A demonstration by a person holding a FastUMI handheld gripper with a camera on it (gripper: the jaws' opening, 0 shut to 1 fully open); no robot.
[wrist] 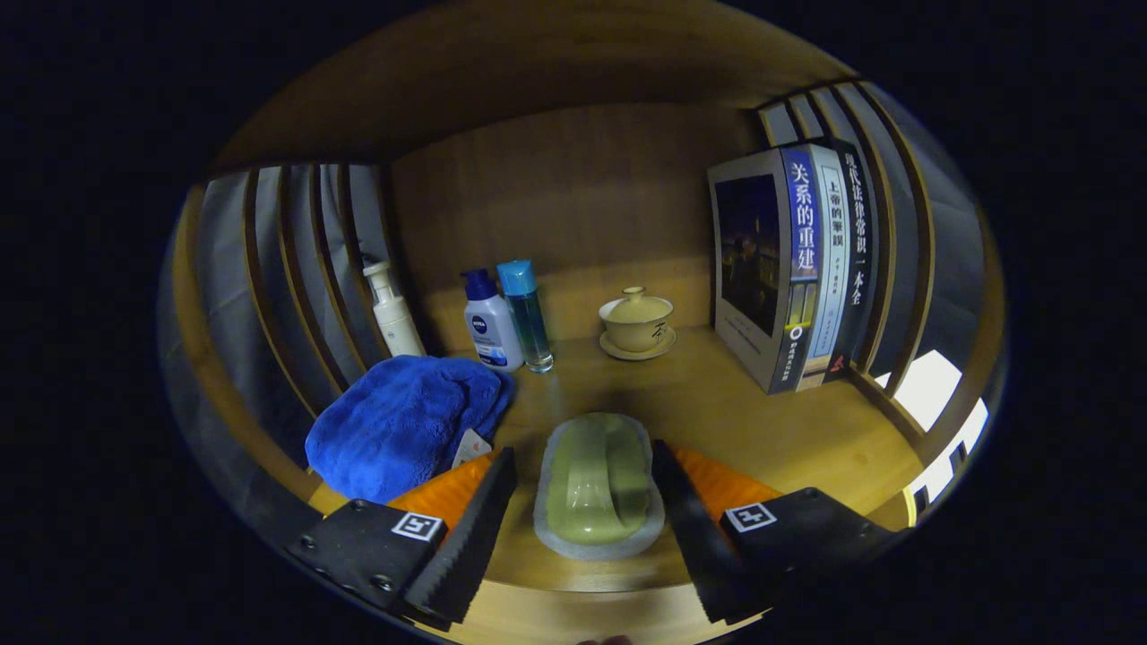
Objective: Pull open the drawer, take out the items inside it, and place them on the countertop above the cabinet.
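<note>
A pale green oblong bar (599, 475) lies in a whitish oval dish (548, 528) on the wooden countertop (771, 430). My gripper (583, 453) is open, and the dish sits between its two fingers. The left finger stands a little apart from the dish. The right finger is right at its rim, and I cannot tell if it touches. A crumpled blue towel (403, 425) rests on the counter just left of the left finger.
Beyond the fingers, along the wooden back wall, stand a white pump bottle (394, 313), a white bottle with a blue cap (491, 330), a clear blue bottle (529, 313) and a lidded tea cup on a saucer (636, 324). Upright books (793, 260) are at the right. Wooden slats close both sides.
</note>
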